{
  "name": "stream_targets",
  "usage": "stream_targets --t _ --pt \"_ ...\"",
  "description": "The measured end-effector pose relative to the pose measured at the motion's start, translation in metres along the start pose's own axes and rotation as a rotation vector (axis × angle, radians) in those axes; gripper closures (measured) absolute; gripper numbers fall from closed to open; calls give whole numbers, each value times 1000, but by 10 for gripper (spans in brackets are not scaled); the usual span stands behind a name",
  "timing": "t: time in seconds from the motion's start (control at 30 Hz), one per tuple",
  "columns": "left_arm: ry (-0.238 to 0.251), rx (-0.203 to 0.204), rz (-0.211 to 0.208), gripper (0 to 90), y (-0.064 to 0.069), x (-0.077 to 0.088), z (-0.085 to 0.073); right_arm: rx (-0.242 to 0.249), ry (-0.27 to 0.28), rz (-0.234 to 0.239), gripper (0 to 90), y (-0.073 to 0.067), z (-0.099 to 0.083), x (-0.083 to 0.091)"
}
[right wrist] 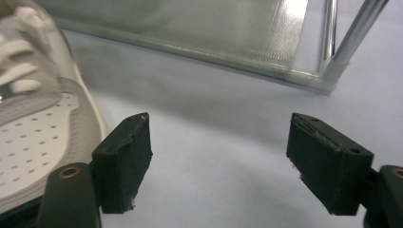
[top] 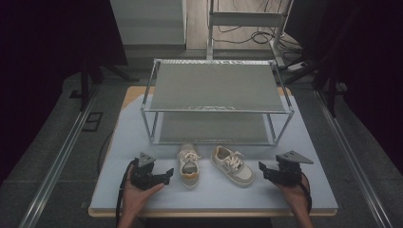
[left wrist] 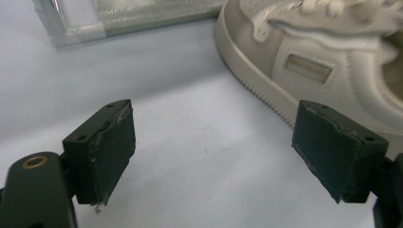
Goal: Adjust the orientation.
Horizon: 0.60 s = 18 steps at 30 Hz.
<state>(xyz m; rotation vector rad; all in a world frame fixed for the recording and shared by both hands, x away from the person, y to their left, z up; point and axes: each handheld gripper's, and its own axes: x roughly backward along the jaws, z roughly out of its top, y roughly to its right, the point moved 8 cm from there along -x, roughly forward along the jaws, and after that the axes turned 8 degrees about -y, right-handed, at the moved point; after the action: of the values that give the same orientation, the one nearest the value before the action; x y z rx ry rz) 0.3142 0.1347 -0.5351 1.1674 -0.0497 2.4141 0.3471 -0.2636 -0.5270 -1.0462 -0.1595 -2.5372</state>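
Two small pale shoes are seen on the counter point(top: 142, 142) in the high view, just in front of a two-tier metal shoe rack point(top: 216, 102). The left shoe point(top: 188, 165) is laid with its toe toward the rack; the right shoe point(top: 233, 165) is turned at an angle, its toe toward the near right. The two shoes are set near each other but apart.

The left gripper point(top: 167, 175) is held in the person's left hand point(top: 135, 192), just beside the left shoe. Its fingers point(left wrist: 107, 152) are spread wide, with bare counter between them and the side of the shoe point(left wrist: 304, 61) just past the right-hand one.

The right gripper point(top: 262, 170) is held in the right hand point(top: 297, 192), just beside the right shoe. Its fingers point(right wrist: 124, 161) are likewise spread wide over bare counter, with the shoe's perforated toe point(right wrist: 38, 137) beside the left-hand one. Nothing is gripped by either.
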Motion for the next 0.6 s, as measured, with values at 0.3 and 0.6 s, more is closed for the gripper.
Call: stream_targets --t 0.3,0.6 --pt "63 15 0 265 -7 16 -1 33 84 103 441 -21 7 29" --pt "55 41 -12 301 -12 24 -7 224 121 279 748 -94 23 40"
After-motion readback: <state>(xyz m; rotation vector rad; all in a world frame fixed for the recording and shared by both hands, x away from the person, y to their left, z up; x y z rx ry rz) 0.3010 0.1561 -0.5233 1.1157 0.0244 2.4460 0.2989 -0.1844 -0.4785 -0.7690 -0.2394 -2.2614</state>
